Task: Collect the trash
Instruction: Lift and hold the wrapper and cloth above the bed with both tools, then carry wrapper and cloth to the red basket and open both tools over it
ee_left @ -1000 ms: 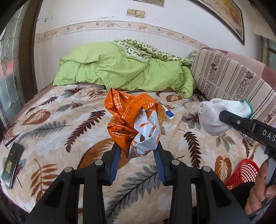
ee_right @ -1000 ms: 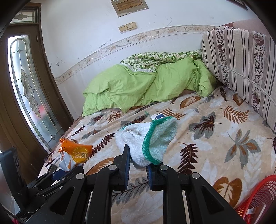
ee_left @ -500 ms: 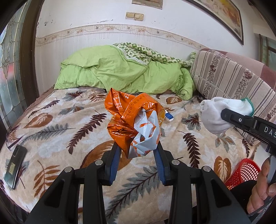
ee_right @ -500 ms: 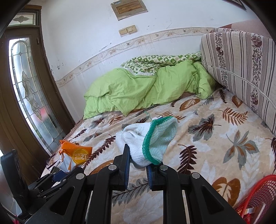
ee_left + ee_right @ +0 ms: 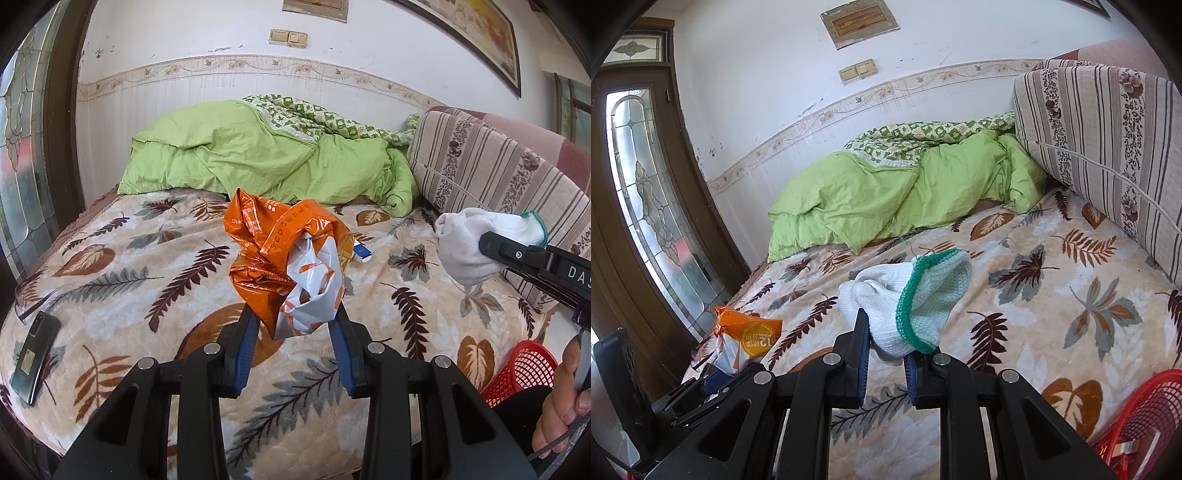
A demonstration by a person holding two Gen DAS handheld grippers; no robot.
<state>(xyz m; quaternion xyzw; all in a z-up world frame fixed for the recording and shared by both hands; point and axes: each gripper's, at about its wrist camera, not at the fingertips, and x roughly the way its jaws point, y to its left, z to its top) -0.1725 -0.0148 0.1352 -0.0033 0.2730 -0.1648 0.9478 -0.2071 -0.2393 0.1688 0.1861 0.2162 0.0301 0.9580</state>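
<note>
Wrapper (image 5: 284, 266), orange and silver foil, crumpled, is pinched between the fingers of the left gripper (image 5: 293, 325) and held up above the bed (image 5: 110, 280). Glove (image 5: 908, 306), white knit with green cuff, is clamped in the right gripper (image 5: 886, 343), also clear of the blanket. Red basket (image 5: 1145, 417) sits low at the bed's near right edge. Judgement: both items are light and soft; foil is slippery and crushes, so a grip on the bunched middle suits; glove is limp and grips best through the folded body.
</note>
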